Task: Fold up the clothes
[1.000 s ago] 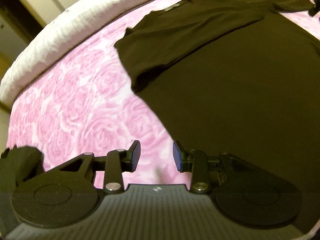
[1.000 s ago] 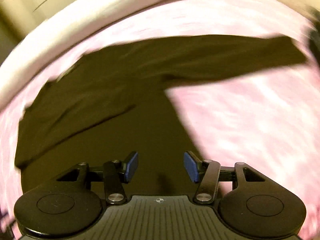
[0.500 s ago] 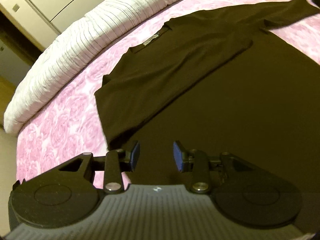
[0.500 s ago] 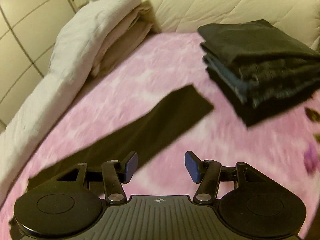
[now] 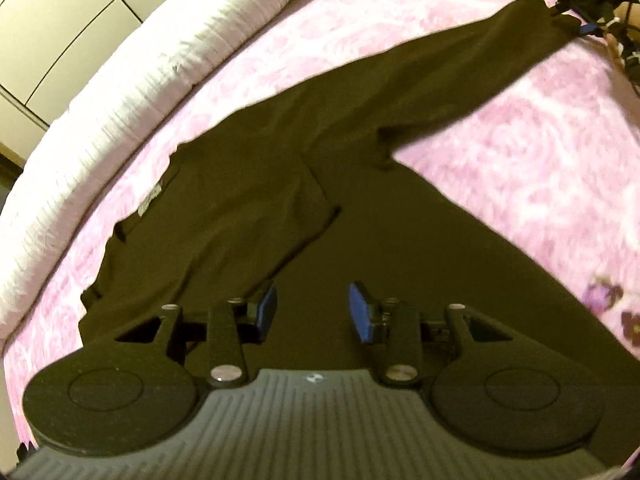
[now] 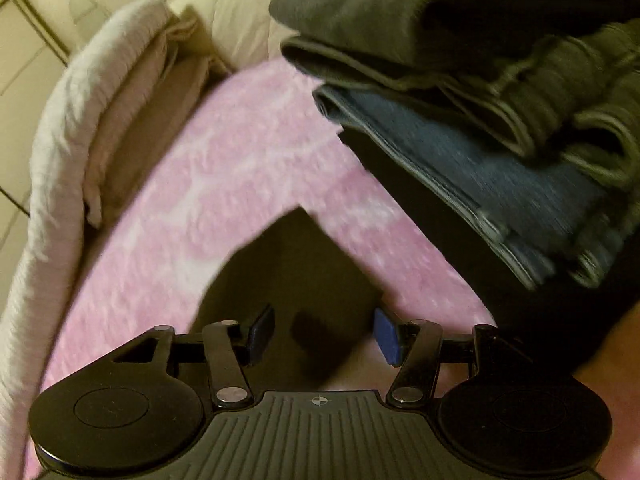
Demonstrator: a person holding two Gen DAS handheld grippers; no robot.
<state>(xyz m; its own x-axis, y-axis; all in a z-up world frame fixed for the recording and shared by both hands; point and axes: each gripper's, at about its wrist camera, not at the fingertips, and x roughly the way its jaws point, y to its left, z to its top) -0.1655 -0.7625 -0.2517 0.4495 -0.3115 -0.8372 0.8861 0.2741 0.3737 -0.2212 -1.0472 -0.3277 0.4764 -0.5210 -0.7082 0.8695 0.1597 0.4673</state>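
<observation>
Lying across the frame's middle on the pink sheet [image 5: 520,128], the black shirt [image 5: 280,152] sits under the left gripper [image 5: 312,312], tilted down, jaws just widened, empty. The right gripper [image 6: 324,332], just narrowing, straddles the blurred sleeve [image 6: 296,264]; the stack [image 6: 500,120] is cut off upper right.

No words, brand names or numbers can be read in either view. The small pale label [image 5: 150,200] sewn inside the neck of the dark long-sleeved shirt [image 5: 248,216], at the left of the left wrist view, is too blurred to make out. The only sign is a small round crosshair mark [image 6: 319,401] on the ribbed grey gripper body at the bottom centre of the right wrist view.
</observation>
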